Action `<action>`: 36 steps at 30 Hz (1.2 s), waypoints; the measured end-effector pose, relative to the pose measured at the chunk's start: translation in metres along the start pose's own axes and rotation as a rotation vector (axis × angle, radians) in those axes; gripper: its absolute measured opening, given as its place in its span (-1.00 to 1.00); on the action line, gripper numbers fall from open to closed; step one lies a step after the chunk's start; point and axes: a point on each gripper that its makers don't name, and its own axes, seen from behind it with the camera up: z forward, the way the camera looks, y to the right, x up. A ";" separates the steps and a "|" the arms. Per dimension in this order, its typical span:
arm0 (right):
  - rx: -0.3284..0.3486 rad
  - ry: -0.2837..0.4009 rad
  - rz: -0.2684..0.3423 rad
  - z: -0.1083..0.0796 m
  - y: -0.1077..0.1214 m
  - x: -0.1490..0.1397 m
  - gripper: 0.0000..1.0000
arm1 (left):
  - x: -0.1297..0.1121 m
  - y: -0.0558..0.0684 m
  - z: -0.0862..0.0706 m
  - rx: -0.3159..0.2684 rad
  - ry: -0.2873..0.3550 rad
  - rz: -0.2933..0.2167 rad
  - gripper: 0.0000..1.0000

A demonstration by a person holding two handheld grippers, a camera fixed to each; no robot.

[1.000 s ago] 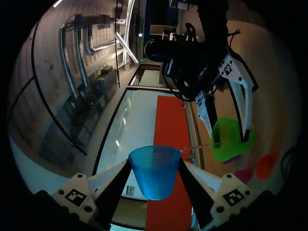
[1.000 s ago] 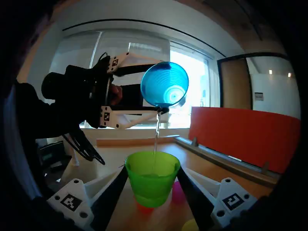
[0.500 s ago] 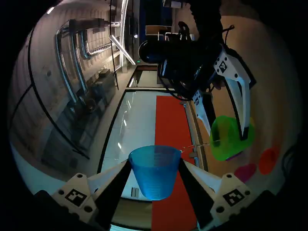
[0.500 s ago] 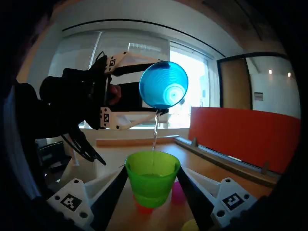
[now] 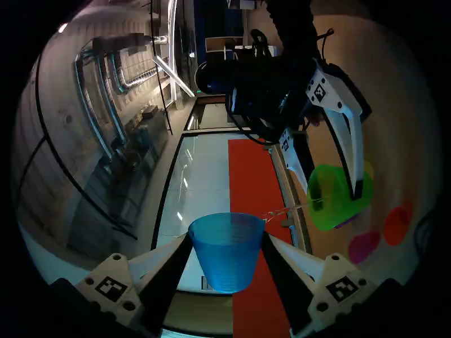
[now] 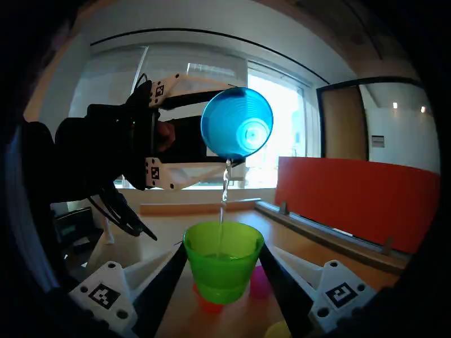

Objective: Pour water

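Looking along the right tool [image 6: 223, 250], we see a pale wooden bench [image 6: 304, 239] running back to a bright window [image 6: 282, 112]. A long red-orange panel [image 6: 361, 197] stands along the bench's right side, and a wooden door [image 6: 338, 121] is beyond it. Both fingers of this tool pinch a translucent green plastic cup [image 6: 223, 270], held upright just above the bench. A round pink thing [image 6: 259, 281] and a round red-orange thing [image 6: 206, 304] lie beneath the cup. Above it the left tool [image 6: 234, 127] grips a translucent blue plastic cup [image 6: 237, 123] between both fingers. That cup is tipped on its side with its mouth toward us. A thin stream of water [image 6: 224, 191] falls from its lower rim into the green cup. In the left gripper view the room lies on its side and the green cup sits at the right. Against a second ago, the blue cup has drifted slightly left, and the stream has shifted left with it. The green cup has hardly moved between its fingers.
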 end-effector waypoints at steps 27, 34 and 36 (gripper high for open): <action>-0.006 0.004 0.000 -0.004 0.001 0.001 0.83 | -0.004 0.010 0.002 0.003 0.001 -0.131 0.73; -0.010 0.006 -0.002 -0.006 0.002 0.001 0.83 | -0.012 0.004 0.001 0.034 -0.001 -0.296 0.72; -0.011 0.008 -0.003 -0.006 0.003 0.002 0.82 | -0.015 0.002 0.001 0.043 0.000 -0.348 0.72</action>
